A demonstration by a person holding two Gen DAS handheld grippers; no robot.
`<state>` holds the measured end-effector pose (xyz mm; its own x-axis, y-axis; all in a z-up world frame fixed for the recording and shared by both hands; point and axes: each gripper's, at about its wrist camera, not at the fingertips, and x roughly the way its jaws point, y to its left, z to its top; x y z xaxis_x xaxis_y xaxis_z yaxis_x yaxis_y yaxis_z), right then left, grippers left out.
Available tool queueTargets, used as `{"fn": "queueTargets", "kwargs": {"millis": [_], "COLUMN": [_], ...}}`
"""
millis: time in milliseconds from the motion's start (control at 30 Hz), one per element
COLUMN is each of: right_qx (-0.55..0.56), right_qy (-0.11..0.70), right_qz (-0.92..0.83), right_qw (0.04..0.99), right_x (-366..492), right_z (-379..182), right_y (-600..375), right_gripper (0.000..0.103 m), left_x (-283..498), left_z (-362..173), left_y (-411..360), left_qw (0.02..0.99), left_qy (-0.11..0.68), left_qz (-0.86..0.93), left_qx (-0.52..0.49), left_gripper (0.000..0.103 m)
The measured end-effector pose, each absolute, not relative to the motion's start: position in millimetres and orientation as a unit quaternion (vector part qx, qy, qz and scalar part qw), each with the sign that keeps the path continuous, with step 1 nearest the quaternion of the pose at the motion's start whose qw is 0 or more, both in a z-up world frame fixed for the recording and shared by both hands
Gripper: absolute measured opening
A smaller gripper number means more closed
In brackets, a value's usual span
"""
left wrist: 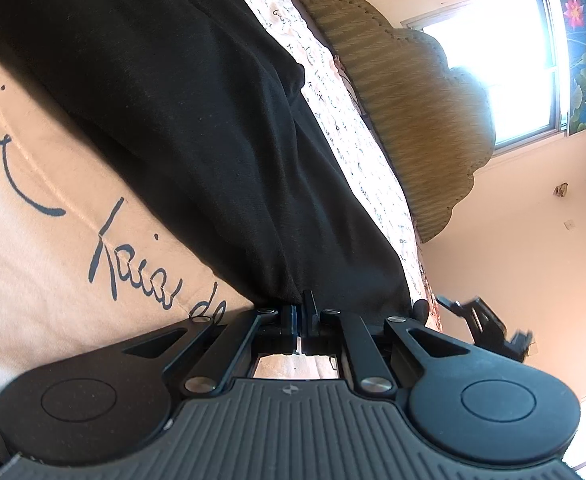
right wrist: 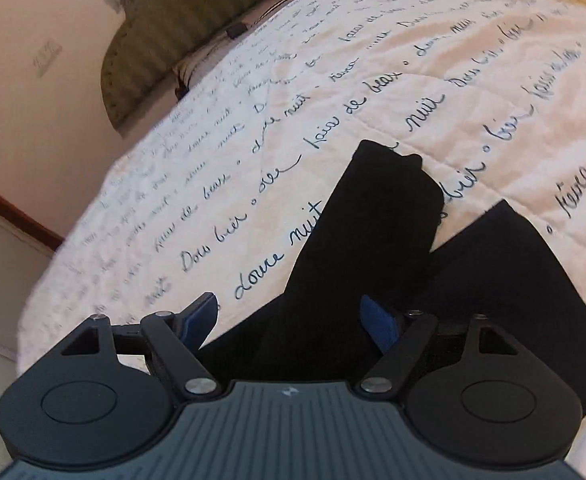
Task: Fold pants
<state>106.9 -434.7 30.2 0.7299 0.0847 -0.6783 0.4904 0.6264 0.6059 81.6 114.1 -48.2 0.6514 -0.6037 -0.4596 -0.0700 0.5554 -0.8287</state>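
We held the pants [left wrist: 181, 128] on the bed [right wrist: 373, 80], left tongs [left wrist: 299, 320] pinching their waist edge, right tongs [right wrist: 289, 320] spread above them; next it probably needed its own grip.

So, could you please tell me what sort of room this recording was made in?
Most likely a bedroom in a home. The black pants lie on a quilted bedspread printed with handwriting, a padded scalloped headboard stands at its end, and a window with a floral curtain lights the wall.
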Motion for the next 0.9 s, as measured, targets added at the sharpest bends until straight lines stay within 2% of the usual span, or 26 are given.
{"fn": "queueTargets", "kwargs": {"millis": [167,400,667,800,900], "right_qx": [0.484,0.543,0.689,0.643,0.635], "right_qy": [0.359,0.306,0.14,0.218,0.222], "right_qz": [-0.09,0.007,0.03,0.064,0.101], "right_qw": [0.793,0.782,0.711,0.732,0.733], "right_x": [93,101,75,89,99], "right_z": [1,-9,-44,-41,-37], "right_y": [-441,-420,-470,-450,-437], "right_gripper": [0.08,0.081,0.081,0.08,0.08], "left_x": [82,81,80,80,80], "left_z": [-48,-47,-46,-46,-45], "left_y": [114,114,114,113,113], "left_qw": [0.796,0.798,0.801,0.803,0.804], "left_qy": [0.381,0.38,0.377,0.375,0.375], "left_qz": [-0.169,-0.169,-0.169,-0.168,-0.168], "left_qx": [-0.438,-0.436,-0.433,-0.432,-0.431], "left_gripper": [0.012,0.012,0.012,0.012,0.012]}}
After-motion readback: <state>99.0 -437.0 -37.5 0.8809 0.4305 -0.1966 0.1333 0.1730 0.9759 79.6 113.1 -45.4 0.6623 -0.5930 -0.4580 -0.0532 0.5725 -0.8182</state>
